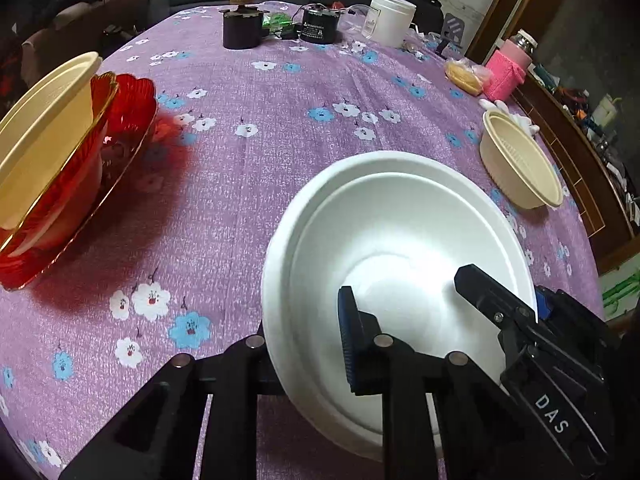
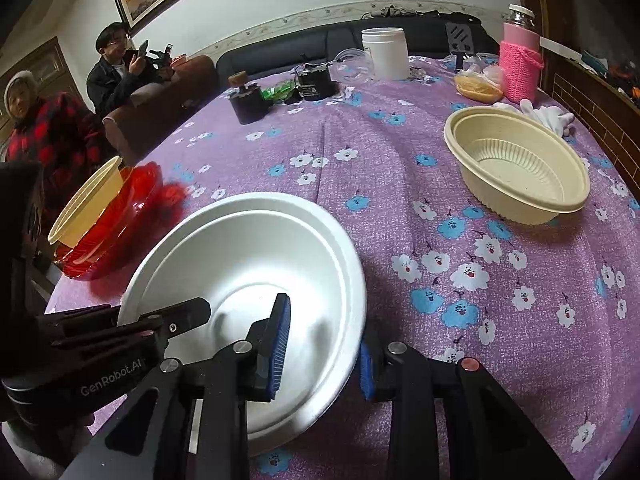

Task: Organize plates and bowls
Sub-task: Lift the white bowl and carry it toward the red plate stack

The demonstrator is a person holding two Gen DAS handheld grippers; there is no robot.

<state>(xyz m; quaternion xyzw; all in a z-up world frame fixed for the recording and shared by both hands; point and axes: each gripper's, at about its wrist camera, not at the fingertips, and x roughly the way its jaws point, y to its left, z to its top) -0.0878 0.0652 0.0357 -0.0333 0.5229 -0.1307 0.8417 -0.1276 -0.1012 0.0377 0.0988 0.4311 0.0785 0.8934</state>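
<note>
Both grippers straddle the near white bowl point(image 2: 248, 280) rim, left gripper point(image 1: 308, 344) and right gripper point(image 2: 324, 344) unclenched; next: clench, lift, probably nest with far-right beige bowl point(image 2: 520, 168).

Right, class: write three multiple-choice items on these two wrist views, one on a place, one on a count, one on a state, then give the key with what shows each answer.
1. Where does the beige bowl on the left sit?
A. in the red dish
B. in the white bowl
C. on the sofa

2. How many beige bowls are on the table?
A. one
B. two
C. four

3. How do the right gripper's fingers stand at the white bowl?
A. both outside it
B. one inside the rim, one outside
C. far away from it

Key:
1 A: the beige bowl rests inside the red dish.
2 B: that one, plus another beige bowl on the cloth to the right.
3 B: the right gripper straddles the rim of the white bowl.
</note>
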